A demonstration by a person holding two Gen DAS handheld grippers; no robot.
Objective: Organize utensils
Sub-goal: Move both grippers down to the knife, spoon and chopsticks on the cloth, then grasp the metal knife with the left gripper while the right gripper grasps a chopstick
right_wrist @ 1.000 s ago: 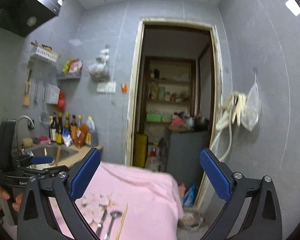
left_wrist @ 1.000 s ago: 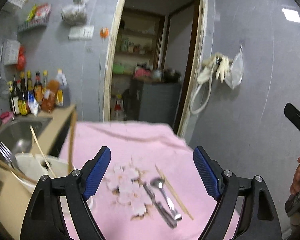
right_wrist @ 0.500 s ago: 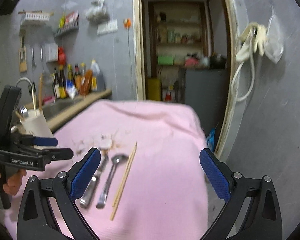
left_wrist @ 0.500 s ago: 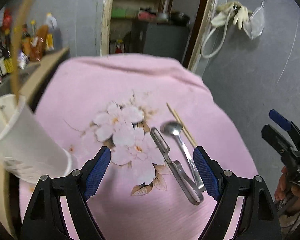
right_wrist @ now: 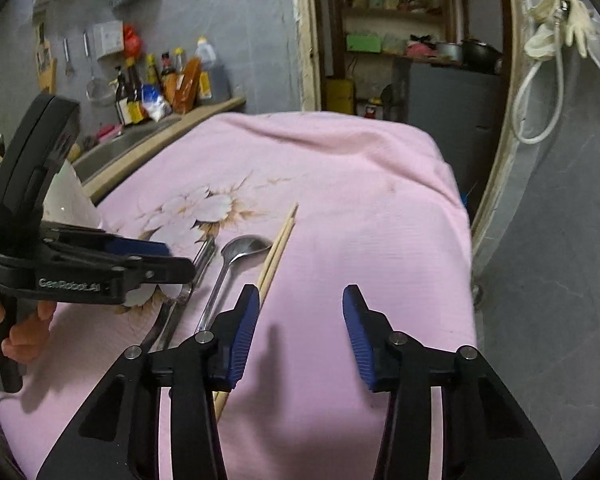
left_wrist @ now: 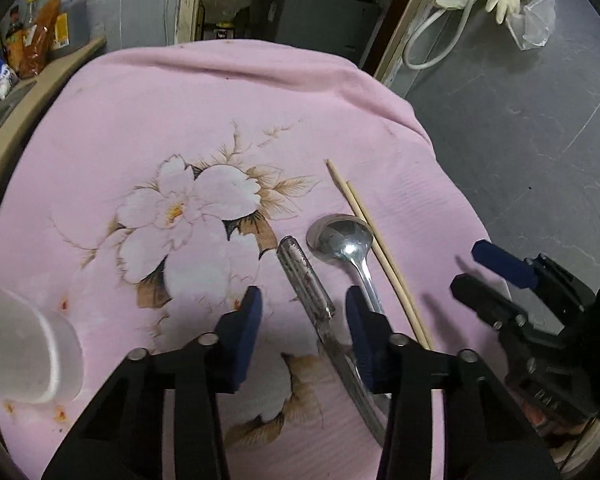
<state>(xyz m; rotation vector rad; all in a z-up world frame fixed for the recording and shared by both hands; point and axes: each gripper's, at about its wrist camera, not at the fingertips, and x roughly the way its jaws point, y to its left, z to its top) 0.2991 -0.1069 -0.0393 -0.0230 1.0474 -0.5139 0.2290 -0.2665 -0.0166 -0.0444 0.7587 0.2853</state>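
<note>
- Left gripper (left_wrist: 302, 320): jaws have just been closing and stand partly apart. The peeler-like tool (left_wrist: 306, 280) runs between the blue pads, lower centre of the left view. No pad contact visible, so not gripping yet. Looks staged to pinch the tool's handle.
- Right gripper (right_wrist: 296, 328): jaws also just been closing, now partly apart, nothing between them, only pink cloth. Its left pad sits just beside the chopsticks (right_wrist: 278, 246), lower centre of the right view. My read: lined up for the chopsticks but offset to their right.
- Utensils lie side by side, roughly parallel, on the pink cloth (left_wrist: 140, 128), centre-right of the left view: tool, then spoon (left_wrist: 342, 242), then chopsticks at right. Spoon handle passes under the left gripper's right pad.
- Likely laid out in a row for one-by-one pickup. White cup (left_wrist: 24, 356) at lower left of the left view looks like the destination; a guess.
- Materials: spoon is polished metal, oval bowl facing up, thin handle. Tool is dull metal, long and narrow, rounded tip with a ribbed or slotted section. Chopsticks are pale wood, thin, straight, touching each other. Cloth is soft, fine-ribbed, floral print, a few orange stains near the cup.
- Risk: thin flat items on soft cloth, pads may slide over them or snag fabric.
</note>
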